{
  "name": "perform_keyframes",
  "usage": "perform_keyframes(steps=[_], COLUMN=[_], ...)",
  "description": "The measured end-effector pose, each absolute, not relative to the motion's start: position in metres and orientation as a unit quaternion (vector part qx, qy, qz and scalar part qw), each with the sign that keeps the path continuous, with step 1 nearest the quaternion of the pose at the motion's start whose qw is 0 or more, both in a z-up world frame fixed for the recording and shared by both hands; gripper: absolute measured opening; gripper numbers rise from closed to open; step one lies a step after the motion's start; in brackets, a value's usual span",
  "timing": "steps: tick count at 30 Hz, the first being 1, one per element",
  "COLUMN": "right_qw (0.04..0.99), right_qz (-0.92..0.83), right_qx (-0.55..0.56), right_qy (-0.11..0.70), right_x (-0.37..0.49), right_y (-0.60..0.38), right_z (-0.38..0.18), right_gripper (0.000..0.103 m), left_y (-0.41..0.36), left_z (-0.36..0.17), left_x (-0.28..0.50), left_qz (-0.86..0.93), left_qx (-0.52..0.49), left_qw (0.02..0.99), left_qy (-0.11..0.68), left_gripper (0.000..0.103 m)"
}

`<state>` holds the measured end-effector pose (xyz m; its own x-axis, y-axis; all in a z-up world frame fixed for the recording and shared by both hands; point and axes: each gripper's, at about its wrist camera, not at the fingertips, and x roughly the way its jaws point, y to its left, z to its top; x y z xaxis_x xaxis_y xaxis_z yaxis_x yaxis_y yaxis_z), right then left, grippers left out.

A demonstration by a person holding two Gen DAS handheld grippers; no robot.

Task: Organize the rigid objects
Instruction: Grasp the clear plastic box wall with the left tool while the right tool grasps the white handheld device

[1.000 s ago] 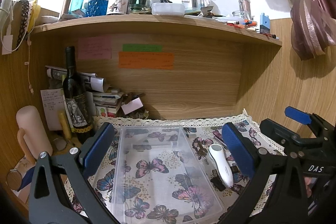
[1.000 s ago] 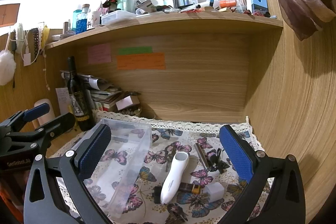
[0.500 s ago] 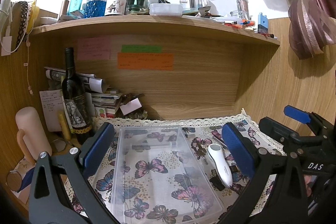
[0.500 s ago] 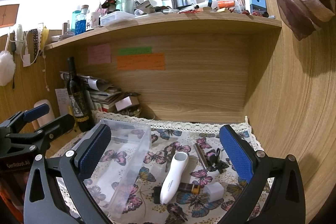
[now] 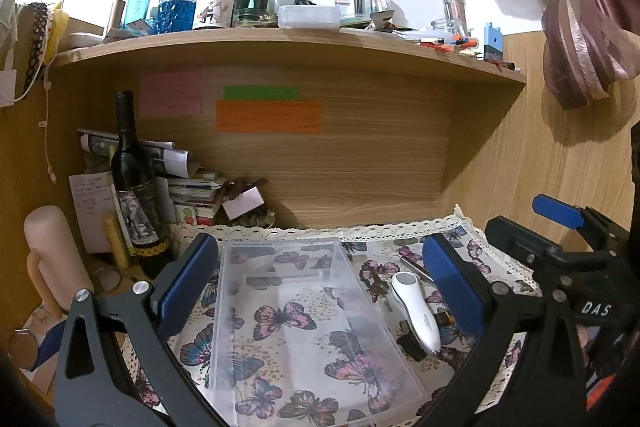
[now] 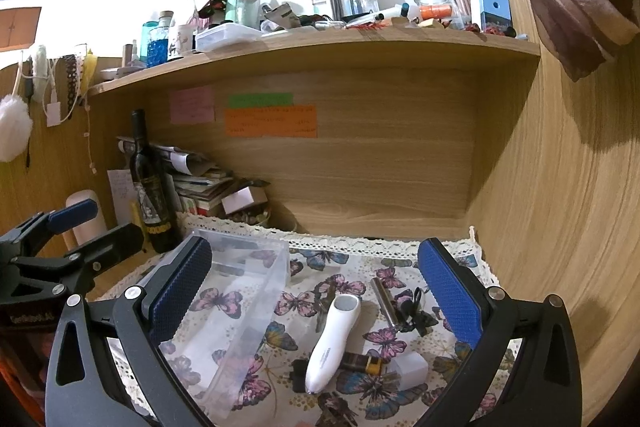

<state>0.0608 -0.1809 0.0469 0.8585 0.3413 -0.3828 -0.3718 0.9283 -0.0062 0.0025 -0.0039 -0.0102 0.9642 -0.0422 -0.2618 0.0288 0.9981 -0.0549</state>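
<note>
Both grippers are hovering released over the surface, jaws spread wide and nothing between them: left gripper framing the clear bin, right gripper framing the loose items.

Clear bin is sitting toward the left side of the surface, apparently empty. White handheld device is lying just right of the bin's right wall, long axis running front to back, rounded head toward the back edge.

Handling judgement: device looks like a smooth, rigid plastic shell, light, likely slippery under the pads. Best hold is probably across the narrower mid-body, not the flared head.

Metal cylinder, black tangle, small white block and a brown-and-orange tube are crowding the device's right side; the tube seems to be touching or passing under it, cannot confirm.

Hard to make out: identity of the dark bits at the front edge, and the bin's front wall, which is cut off by the frame.
</note>
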Motion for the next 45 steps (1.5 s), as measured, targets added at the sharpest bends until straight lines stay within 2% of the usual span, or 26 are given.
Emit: perform_keyframes(steps=[4, 6, 8, 12, 17, 28, 36, 45], right_qw=[0.961, 0.958, 0.955, 0.95, 0.94, 0.914, 0.879, 0.83], right_qz=[0.183, 0.182, 0.181, 0.165, 0.153, 0.144, 0.163, 0.172], right_qx=[-0.04, -0.045, -0.05, -0.061, -0.068, -0.061, -0.075, -0.063], right_qy=[0.204, 0.218, 0.231, 0.258, 0.297, 0.375, 0.443, 0.526], right_x=[0.069, 0.075, 0.081, 0.093, 0.109, 0.14, 0.16, 0.19], right_y=[-0.183, -0.183, -0.185, -0.19, -0.197, -0.203, -0.181, -0.167], right_z=[0.041, 0.036, 0.03, 0.019, 0.005, -0.022, -0.052, -0.089], right_gripper=[0.103, 0.102, 0.096, 0.087, 0.073, 0.053, 0.045, 0.036], left_y=[0.004, 0.01, 0.02, 0.039, 0.063, 0.088, 0.087, 0.089], left_z=[-0.015, -0.017, -0.021, -0.031, -0.051, -0.095, -0.1, -0.105], left_x=[0.004, 0.008, 0.014, 0.025, 0.043, 0.072, 0.077, 0.08], left_qz=[-0.027, -0.02, -0.012, 0.011, 0.035, 0.011, -0.016, -0.012], left_qx=[-0.035, -0.037, -0.041, -0.039, -0.036, -0.055, -0.082, -0.094], left_qw=[0.989, 0.987, 0.984, 0.977, 0.958, 0.906, 0.889, 0.879], left_qy=[0.141, 0.154, 0.17, 0.21, 0.281, 0.42, 0.45, 0.467], left_gripper=[0.1, 0.084, 0.081, 0.063, 0.052, 0.026, 0.01, 0.009])
